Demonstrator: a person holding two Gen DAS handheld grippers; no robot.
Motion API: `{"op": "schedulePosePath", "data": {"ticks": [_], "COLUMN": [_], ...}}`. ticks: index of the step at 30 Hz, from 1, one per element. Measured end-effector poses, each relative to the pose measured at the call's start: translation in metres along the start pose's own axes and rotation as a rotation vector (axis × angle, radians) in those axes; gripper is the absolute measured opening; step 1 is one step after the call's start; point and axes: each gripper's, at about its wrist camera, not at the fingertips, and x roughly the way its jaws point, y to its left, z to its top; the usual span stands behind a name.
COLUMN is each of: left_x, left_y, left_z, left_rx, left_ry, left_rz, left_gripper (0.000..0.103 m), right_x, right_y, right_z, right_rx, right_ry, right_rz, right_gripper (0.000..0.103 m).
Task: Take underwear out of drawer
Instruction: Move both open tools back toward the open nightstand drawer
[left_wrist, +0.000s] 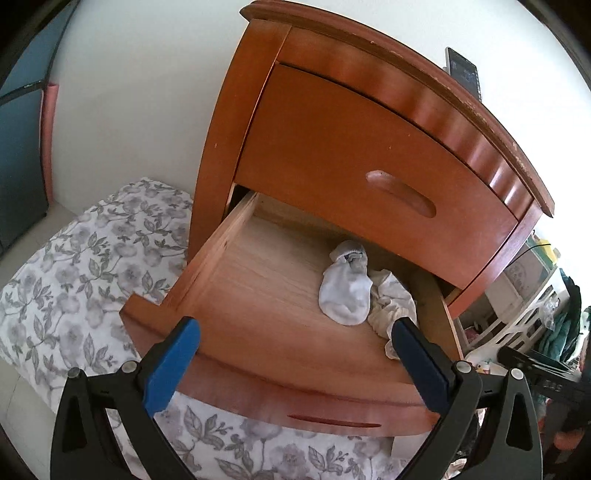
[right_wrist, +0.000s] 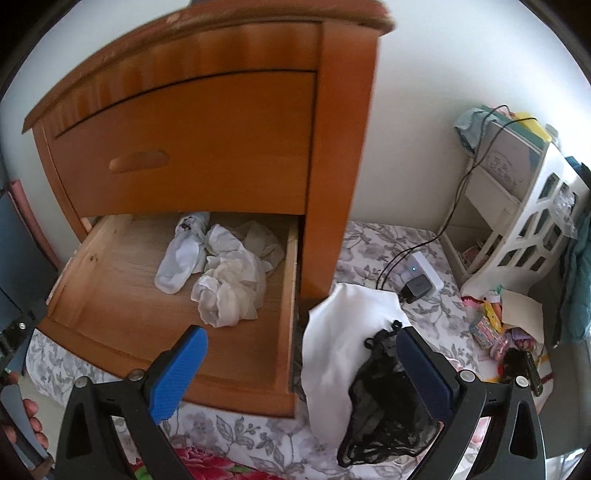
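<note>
The wooden nightstand's lower drawer (left_wrist: 229, 280) (right_wrist: 110, 295) is pulled out. Inside it lie a white sock (left_wrist: 345, 291) (right_wrist: 179, 258) and a crumpled pile of white underwear (left_wrist: 393, 306) (right_wrist: 231, 284) toward its right side. A black lace underwear piece (right_wrist: 384, 398) rests outside on a white cloth (right_wrist: 340, 332) on the floral sheet, right of the drawer. My left gripper (left_wrist: 295, 365) hangs open above the drawer's front edge. My right gripper (right_wrist: 301, 373) is open too, over the drawer's right front corner, its right finger beside the black lace. Neither holds anything.
The upper drawer (left_wrist: 351, 155) is closed. A floral sheet (left_wrist: 92, 251) covers the floor around the nightstand. A white charger block with cables (right_wrist: 421, 273) lies to the right, beside a white plastic basket (right_wrist: 524, 236) and small clutter (right_wrist: 498, 332). A hand (right_wrist: 33, 421) shows at lower left.
</note>
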Motion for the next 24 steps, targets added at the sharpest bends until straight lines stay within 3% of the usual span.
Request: {"op": "schedulePosePath", "data": {"ticks": [5, 10, 16, 24], "left_x": [0.003, 0.016, 0.039, 0.070], "left_y": [-0.002, -0.004, -0.011, -0.042], "left_z": [0.009, 0.019, 0.039, 0.064], "left_rx": [0.042, 0.064, 0.093, 0.254], "left_ry": [-0.012, 0.032, 0.128, 0.250], "left_rz": [-0.016, -0.039, -0.091, -0.109], "left_gripper": [0.103, 0.103, 0.103, 0.103], "right_x": [0.014, 0.030, 0.048, 0.076], "right_y": [0.017, 0.034, 0.053, 0.077], "right_z": [0.010, 0.018, 0.027, 0.042], "right_rx": [-0.019, -0.068, -0.138, -0.191], "right_ry": [0.005, 0.028, 0.047, 0.104], "right_rz": [0.003, 0.012, 0.028, 0.084], "right_gripper": [0.103, 0.103, 0.103, 0.103]}}
